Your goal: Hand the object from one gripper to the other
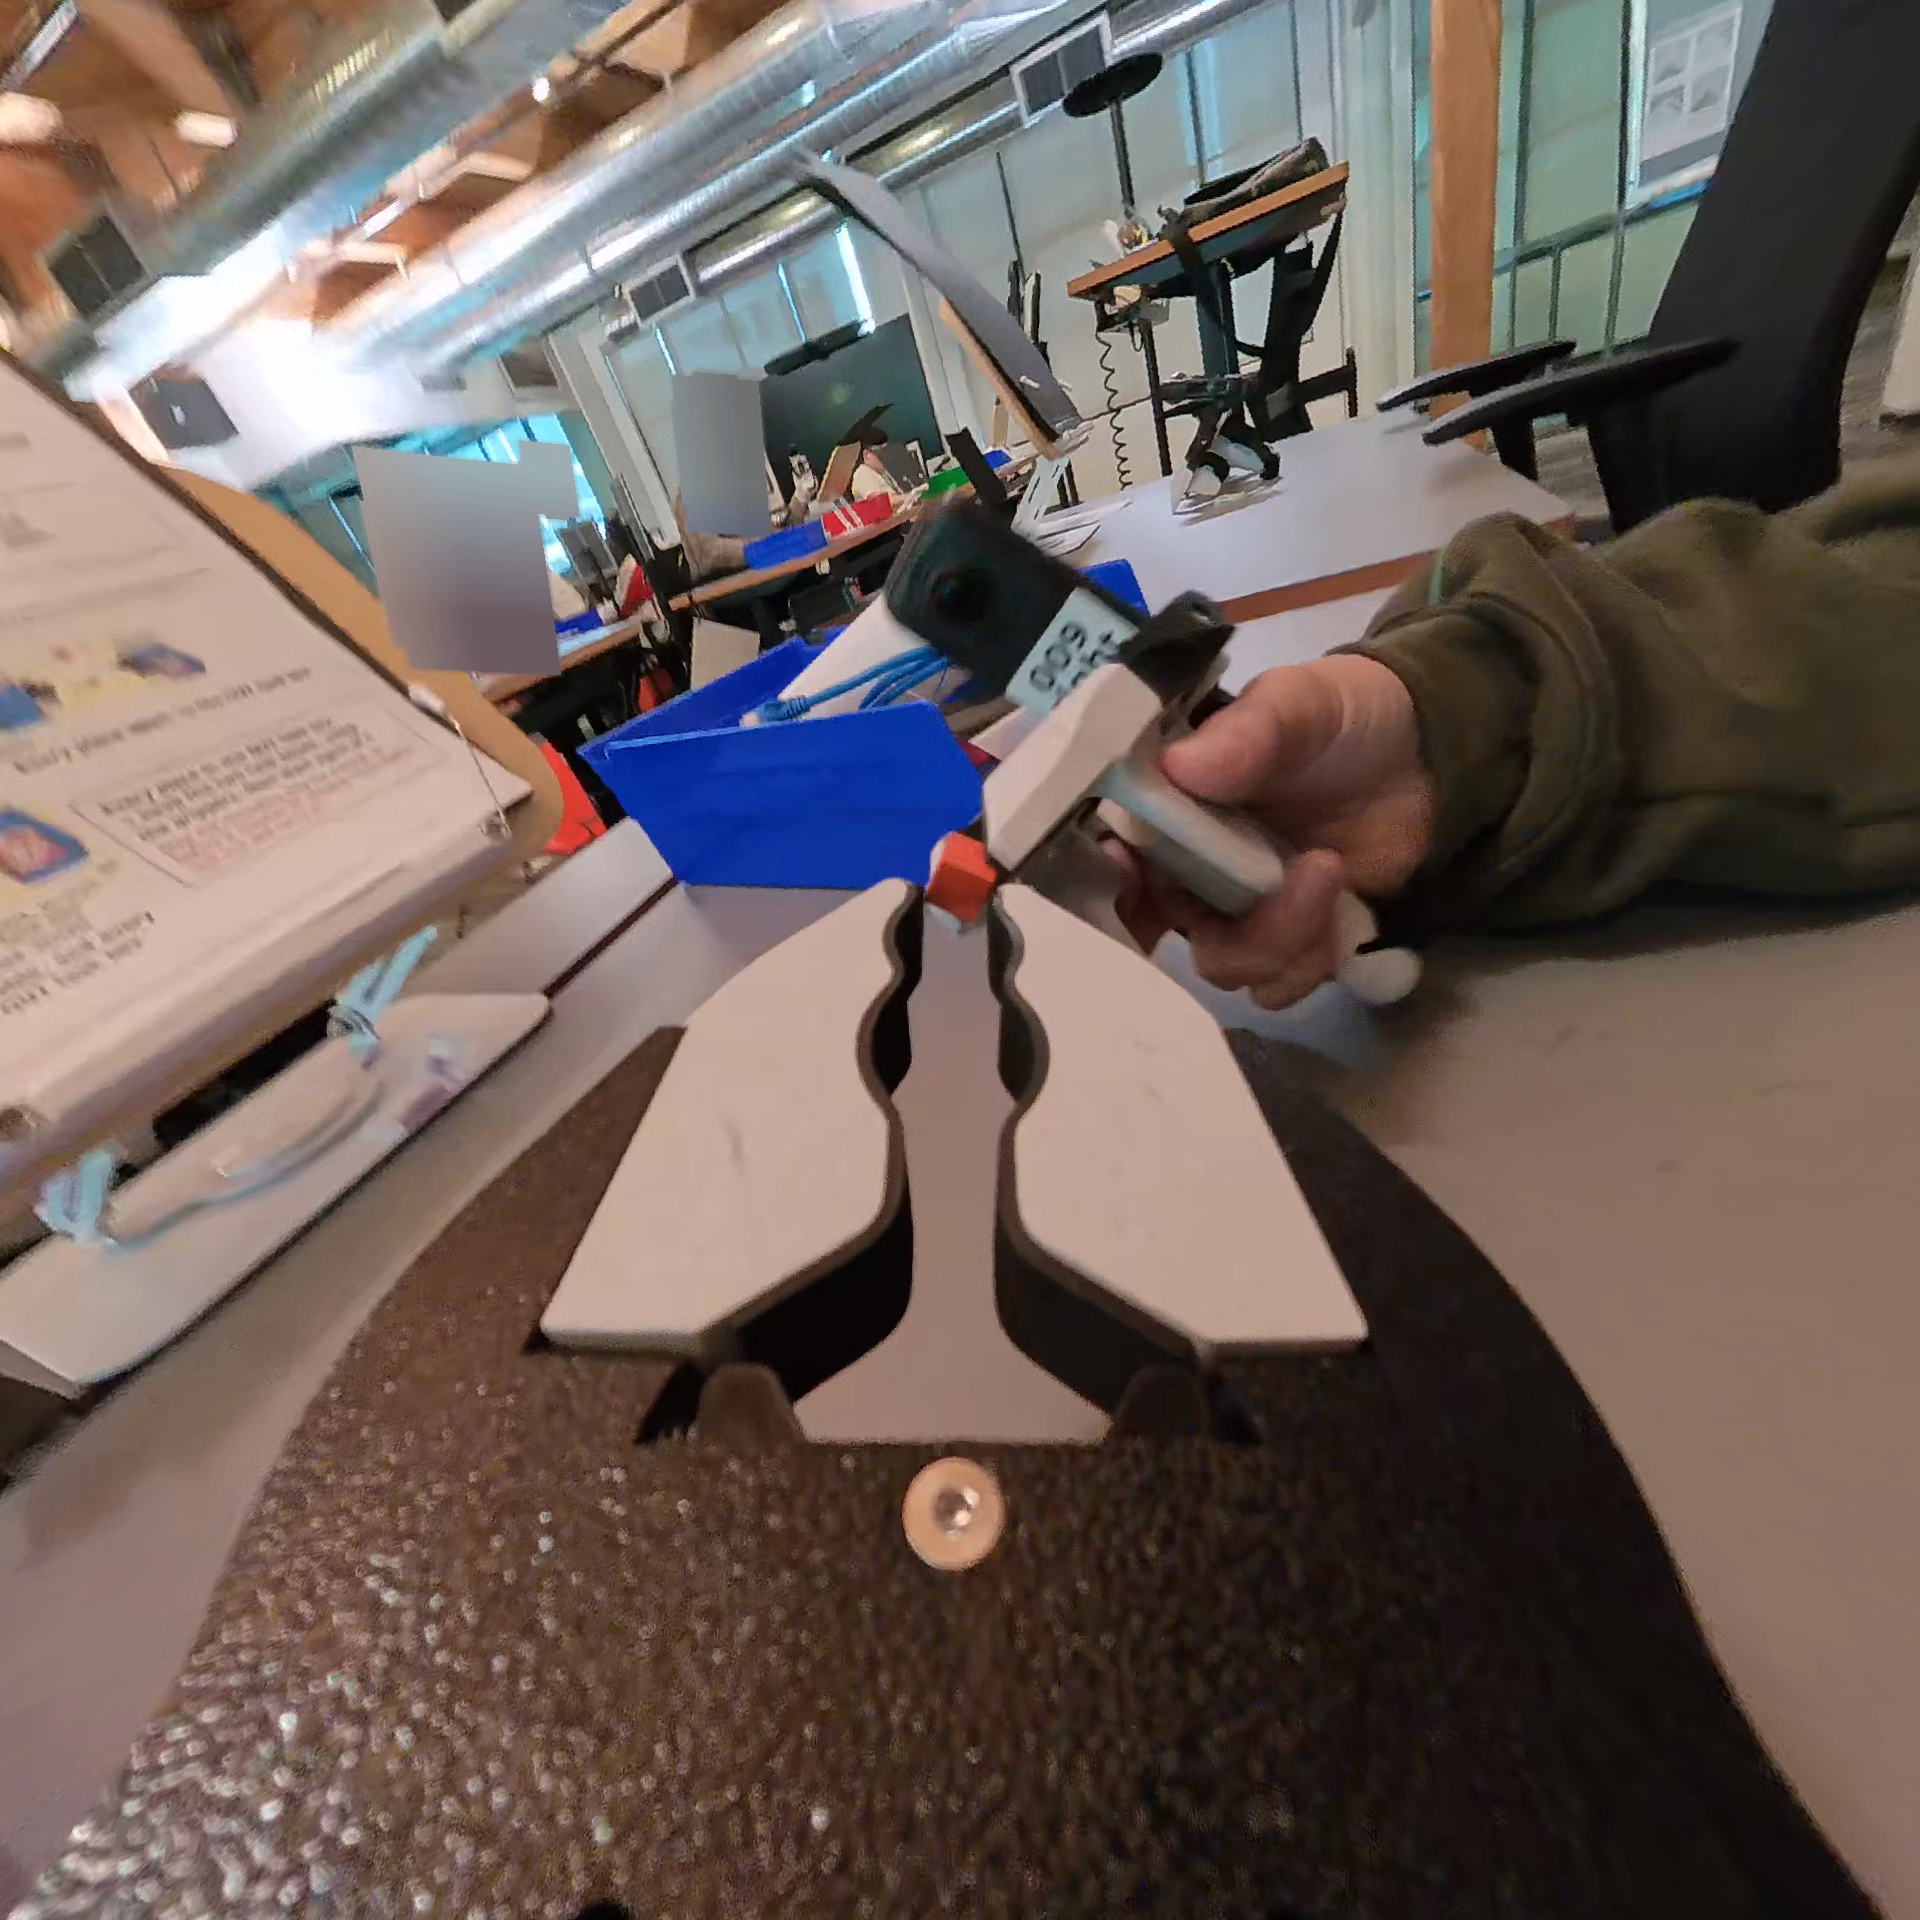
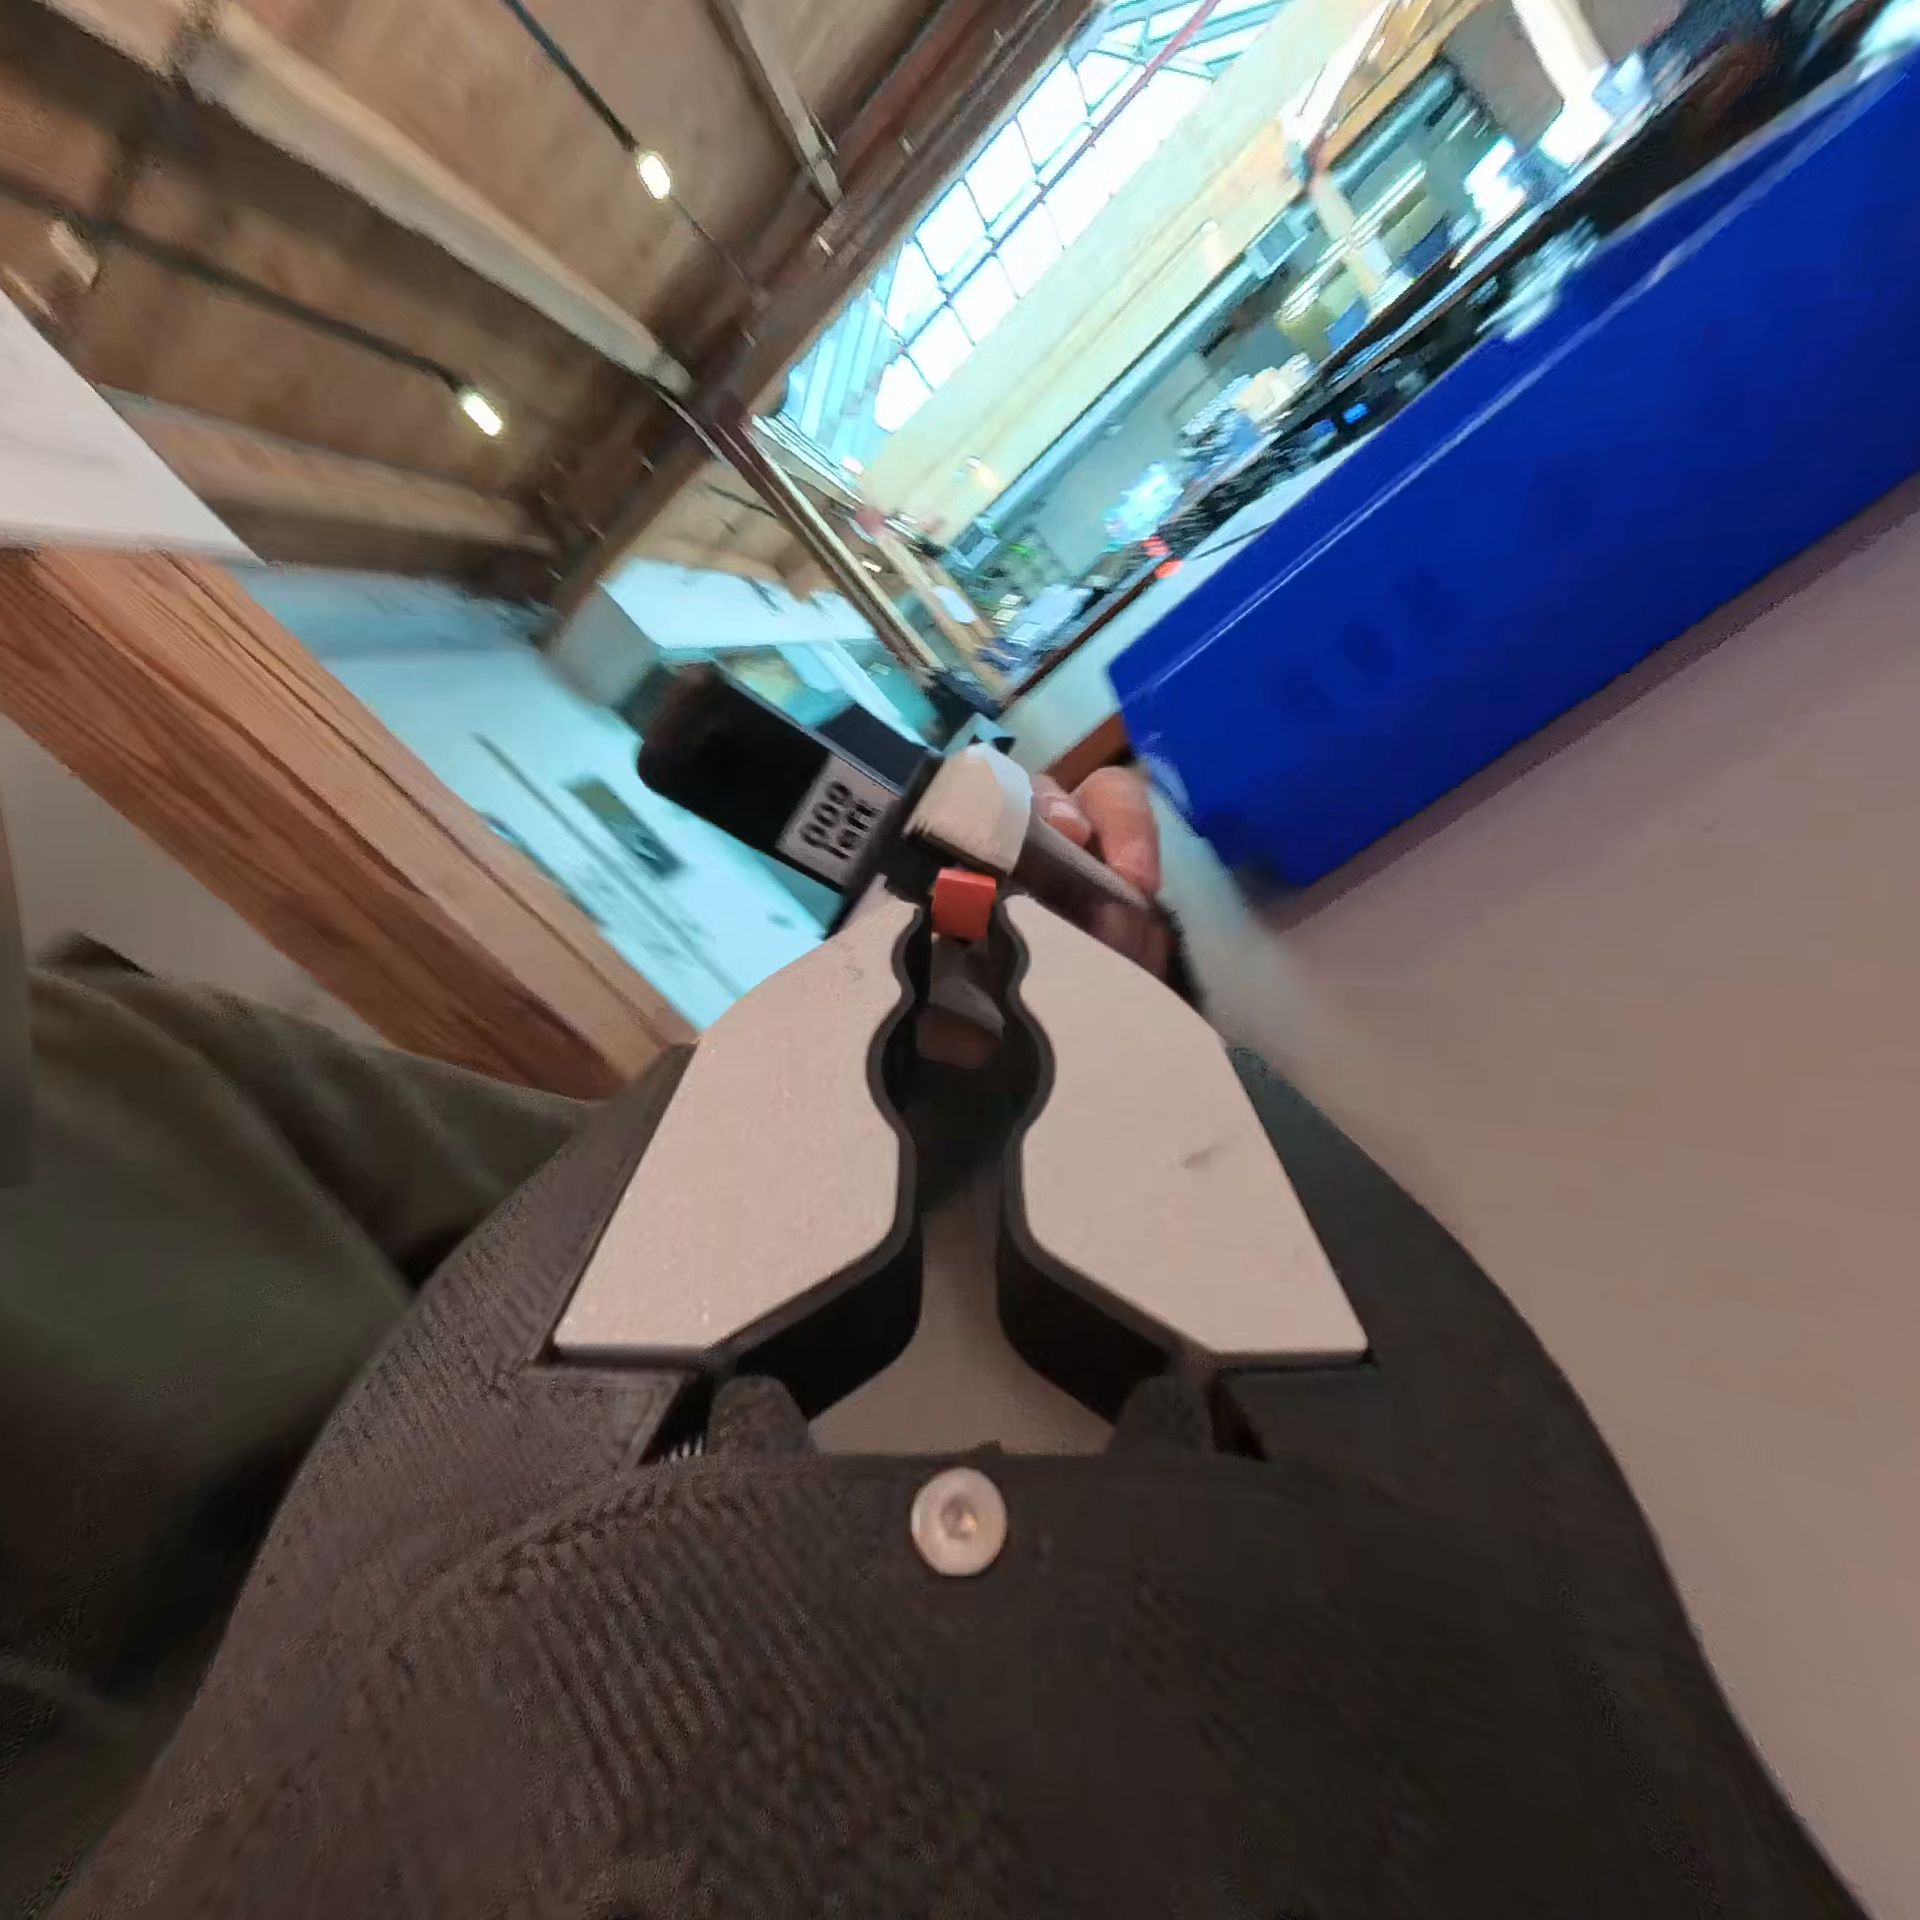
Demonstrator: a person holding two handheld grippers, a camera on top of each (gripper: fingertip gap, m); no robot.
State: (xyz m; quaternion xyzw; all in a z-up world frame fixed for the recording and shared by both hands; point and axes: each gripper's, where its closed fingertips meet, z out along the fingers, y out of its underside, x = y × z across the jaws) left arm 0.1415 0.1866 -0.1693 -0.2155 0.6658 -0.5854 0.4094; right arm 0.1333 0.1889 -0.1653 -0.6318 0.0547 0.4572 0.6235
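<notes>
A small orange-red block (image 1: 961, 878) sits between the fingertips of my left gripper (image 1: 954, 902), whose jaws stand narrow around it. My right gripper (image 1: 1081, 748), held by a hand in an olive sleeve, comes in from the right and its white finger tip touches the same block. In the right wrist view the block (image 2: 964, 902) sits between the tips of my right gripper (image 2: 958, 916), jaws narrow on it. My left gripper (image 2: 961, 805) is right behind the block. Both grippers meet at the block just above the grey table (image 1: 1558, 1143).
A blue bin (image 1: 790, 790) with a light blue cable in it stands just behind the grippers; it also shows in the right wrist view (image 2: 1558, 520). A tilted instruction board (image 1: 208, 779) stands at the left. A black office chair (image 1: 1714, 312) is at the far right.
</notes>
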